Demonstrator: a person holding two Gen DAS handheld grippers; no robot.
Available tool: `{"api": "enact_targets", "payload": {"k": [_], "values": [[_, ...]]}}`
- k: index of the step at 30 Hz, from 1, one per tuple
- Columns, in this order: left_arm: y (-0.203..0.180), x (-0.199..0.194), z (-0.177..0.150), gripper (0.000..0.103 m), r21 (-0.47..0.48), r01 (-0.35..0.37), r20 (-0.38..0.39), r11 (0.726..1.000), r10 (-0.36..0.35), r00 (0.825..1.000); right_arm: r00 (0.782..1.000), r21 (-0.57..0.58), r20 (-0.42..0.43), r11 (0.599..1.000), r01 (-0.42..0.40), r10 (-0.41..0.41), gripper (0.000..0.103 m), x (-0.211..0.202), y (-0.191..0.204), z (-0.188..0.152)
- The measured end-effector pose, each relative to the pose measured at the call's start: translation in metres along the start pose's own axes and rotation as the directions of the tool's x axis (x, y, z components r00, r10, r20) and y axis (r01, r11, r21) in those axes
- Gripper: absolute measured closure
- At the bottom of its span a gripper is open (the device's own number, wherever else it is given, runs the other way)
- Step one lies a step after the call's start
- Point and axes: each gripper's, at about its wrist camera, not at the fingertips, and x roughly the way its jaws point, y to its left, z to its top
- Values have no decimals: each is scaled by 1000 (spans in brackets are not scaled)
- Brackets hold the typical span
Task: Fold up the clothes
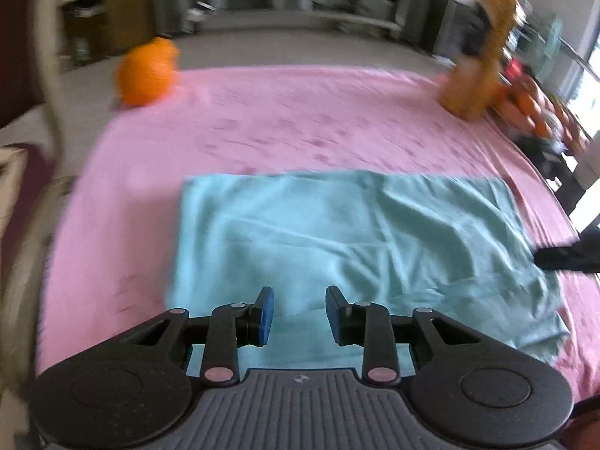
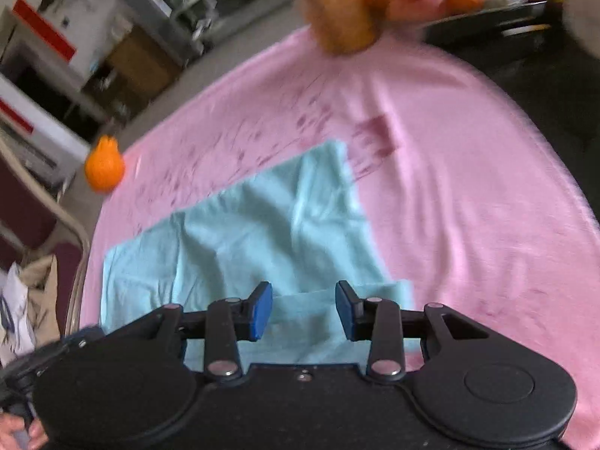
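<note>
A light blue garment (image 1: 337, 232) lies flat and creased on a pink sheet (image 1: 300, 112). My left gripper (image 1: 299, 315) hovers over its near left edge, blue pads apart, with only cloth showing below the gap. In the right wrist view the same garment (image 2: 262, 225) runs away to the left, with a folded layer at its near right corner. My right gripper (image 2: 303, 311) stands open over that corner and nothing is pinched. A dark gripper tip (image 1: 562, 258) rests on the garment's right edge.
An orange round toy (image 1: 148, 71) sits at the sheet's far left corner and a yellow-brown plush (image 1: 476, 67) at the far right. A dark tray of fruit (image 2: 487, 18) stands beyond the plush. A chair frame (image 2: 71, 232) borders the left side. Both views are motion-blurred.
</note>
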Motion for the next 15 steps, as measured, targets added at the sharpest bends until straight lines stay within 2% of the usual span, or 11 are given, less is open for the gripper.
{"api": "enact_targets", "payload": {"k": [6,11,15], "values": [[2,42,8,78,4,32,-56,999,-32,998,999,-25,-45,1000,4,-5,68,29,7,14],[-6,38,-1,80,111,62,-83,992,-53,995,995,-19,-95,1000,-2,0,73,35,1,15],[-13,21,-18,81,194,130,-182,972,-95,979,979,-17,-201,999,-30,25,73,30,2,4]]}}
